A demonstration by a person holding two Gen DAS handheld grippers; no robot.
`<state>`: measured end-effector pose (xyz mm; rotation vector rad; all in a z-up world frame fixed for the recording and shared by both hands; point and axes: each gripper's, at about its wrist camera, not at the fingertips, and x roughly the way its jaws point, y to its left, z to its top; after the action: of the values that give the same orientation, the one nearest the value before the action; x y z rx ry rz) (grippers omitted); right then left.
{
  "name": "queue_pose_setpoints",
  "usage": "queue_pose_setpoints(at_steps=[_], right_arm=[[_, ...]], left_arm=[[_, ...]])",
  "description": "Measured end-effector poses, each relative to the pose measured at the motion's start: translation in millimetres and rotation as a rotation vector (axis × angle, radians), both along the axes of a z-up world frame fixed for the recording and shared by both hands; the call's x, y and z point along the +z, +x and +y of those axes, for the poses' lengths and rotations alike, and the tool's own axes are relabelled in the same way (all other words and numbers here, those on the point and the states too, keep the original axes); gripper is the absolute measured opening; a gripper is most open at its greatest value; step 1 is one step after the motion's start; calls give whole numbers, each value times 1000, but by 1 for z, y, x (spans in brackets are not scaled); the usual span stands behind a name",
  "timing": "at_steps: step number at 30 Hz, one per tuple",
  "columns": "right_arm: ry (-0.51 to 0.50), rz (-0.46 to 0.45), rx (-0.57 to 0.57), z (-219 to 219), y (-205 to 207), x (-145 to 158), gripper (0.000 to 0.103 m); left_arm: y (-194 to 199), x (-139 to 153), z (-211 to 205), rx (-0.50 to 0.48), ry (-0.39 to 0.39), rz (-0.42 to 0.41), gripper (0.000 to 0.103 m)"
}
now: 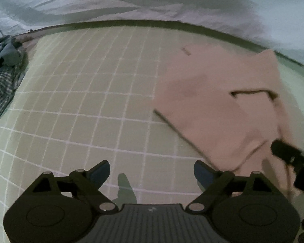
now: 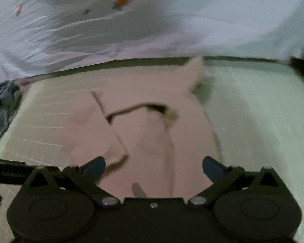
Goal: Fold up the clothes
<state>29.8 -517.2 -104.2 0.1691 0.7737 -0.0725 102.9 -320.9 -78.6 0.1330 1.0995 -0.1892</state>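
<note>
The pink garment (image 2: pixel 152 125) lies partly folded on the gridded green mat (image 1: pixel 81 101). The right tool (image 2: pixel 154 168) hovers over its near edge, jaws wide, holding nothing. The left tool (image 1: pixel 152 172) is spread wide and empty, with the garment to its right. Striped clothes (image 1: pixel 2 77) lie at the mat's left edge.
</note>
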Motion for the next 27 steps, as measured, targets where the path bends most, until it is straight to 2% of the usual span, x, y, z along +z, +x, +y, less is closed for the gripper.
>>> queue_pose_setpoints(at_steps=[7, 9, 16, 18, 19, 20, 21, 23, 27], right_arm=[[-96, -1, 44, 29, 21, -2, 102], [-124, 7, 48, 37, 23, -4, 97], [-117, 32, 99, 48, 29, -7, 55], [-122, 29, 119, 52, 30, -8, 49], [-119, 32, 133, 54, 31, -8, 42], [-114, 38, 143, 55, 32, -9, 30], [-109, 46, 149, 56, 32, -10, 25], [-92, 61, 156, 56, 33, -12, 5], [-54, 61, 155, 54, 30, -8, 2]], left_arm=[[17, -20, 13, 46, 9, 52, 91], [20, -22, 15, 50, 11, 61, 91], [25, -26, 17, 50, 17, 60, 97], [25, -28, 16, 52, 18, 62, 100], [25, -28, 17, 54, 19, 64, 102], [24, -29, 18, 56, 19, 65, 103], [24, -28, 17, 55, 19, 67, 103], [25, -27, 18, 52, 19, 74, 103], [24, -23, 18, 55, 3, 83, 103]])
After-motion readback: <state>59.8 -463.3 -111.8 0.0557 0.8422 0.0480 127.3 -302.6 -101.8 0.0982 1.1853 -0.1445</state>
